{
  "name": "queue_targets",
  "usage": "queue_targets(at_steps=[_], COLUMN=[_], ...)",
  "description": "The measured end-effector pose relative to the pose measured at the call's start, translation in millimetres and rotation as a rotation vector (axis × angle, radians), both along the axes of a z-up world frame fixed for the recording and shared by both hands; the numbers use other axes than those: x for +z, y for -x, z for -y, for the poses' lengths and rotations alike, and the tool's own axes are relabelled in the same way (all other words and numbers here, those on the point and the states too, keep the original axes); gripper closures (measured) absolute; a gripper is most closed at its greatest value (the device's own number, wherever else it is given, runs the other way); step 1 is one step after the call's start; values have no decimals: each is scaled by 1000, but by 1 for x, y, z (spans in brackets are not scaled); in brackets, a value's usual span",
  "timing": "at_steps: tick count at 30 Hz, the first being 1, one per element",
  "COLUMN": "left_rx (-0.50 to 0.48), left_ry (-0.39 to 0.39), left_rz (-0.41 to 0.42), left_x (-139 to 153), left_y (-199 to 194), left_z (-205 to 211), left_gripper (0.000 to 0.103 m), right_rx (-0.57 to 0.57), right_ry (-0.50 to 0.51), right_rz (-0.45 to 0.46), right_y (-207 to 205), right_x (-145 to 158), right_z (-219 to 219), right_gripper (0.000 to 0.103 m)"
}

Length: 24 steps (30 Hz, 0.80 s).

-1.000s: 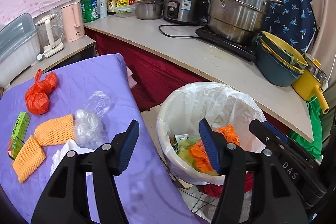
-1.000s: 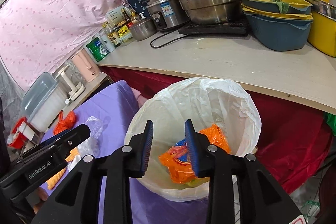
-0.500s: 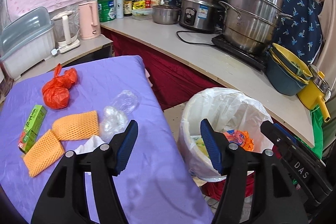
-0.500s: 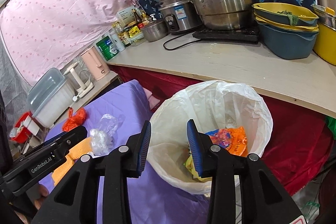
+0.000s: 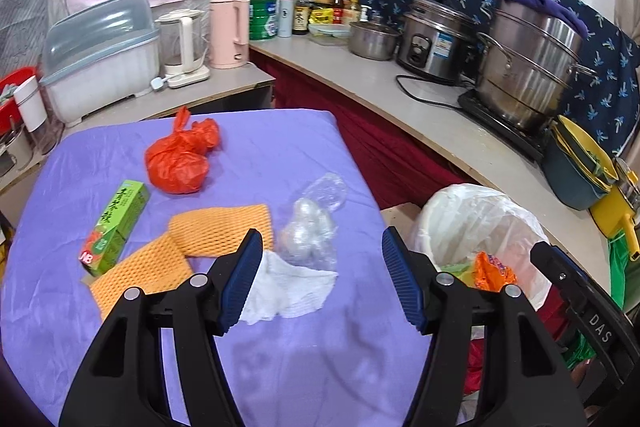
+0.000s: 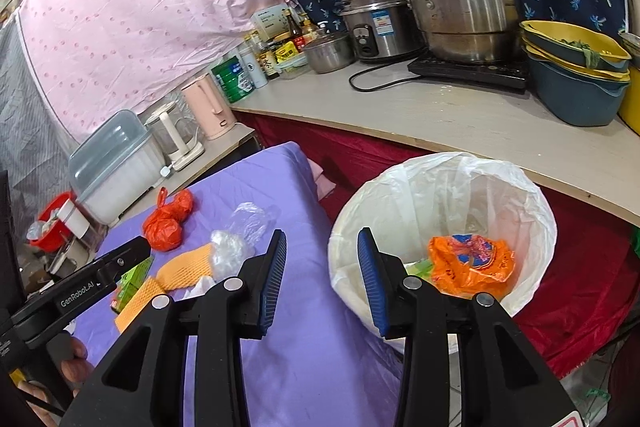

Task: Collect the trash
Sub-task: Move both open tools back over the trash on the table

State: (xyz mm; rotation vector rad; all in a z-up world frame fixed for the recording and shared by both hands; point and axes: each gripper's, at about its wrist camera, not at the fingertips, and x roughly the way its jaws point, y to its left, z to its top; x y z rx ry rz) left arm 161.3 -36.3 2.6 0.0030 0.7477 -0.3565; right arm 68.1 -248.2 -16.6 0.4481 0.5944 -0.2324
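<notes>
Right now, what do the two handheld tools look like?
Both are black plastic clamp-style tools with triangular cut-outs, silver pivot rivets and ribbed blue pads. The left tool carries white "GenRobot.AI" lettering on its side, seen from the right camera; the right tool shows white "DAS" lettering. No cables or sleeves are visible.

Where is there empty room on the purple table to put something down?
Bare purple cloth lies along the near edge, below the white tissue, and at the far right corner beyond the clear plastic. It is crowded in the middle and left: red bag, green box, orange nets.
</notes>
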Motion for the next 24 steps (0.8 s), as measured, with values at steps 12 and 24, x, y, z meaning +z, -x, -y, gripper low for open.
queue_targets(at_steps=[12, 24], left_rx=[116, 240], left_ry=[8, -51], left_rz=[-5, -44], left_x=[-6, -40], left_y=[-14, -43], left_z=[-78, -154], left_gripper=[40, 33], right_rx=[79, 153], right_ry=[13, 0], right_rz=[-26, -93], right_y=[-23, -68], right_x=[-4, -36], right_z=[-52, -103], right_gripper=[62, 62])
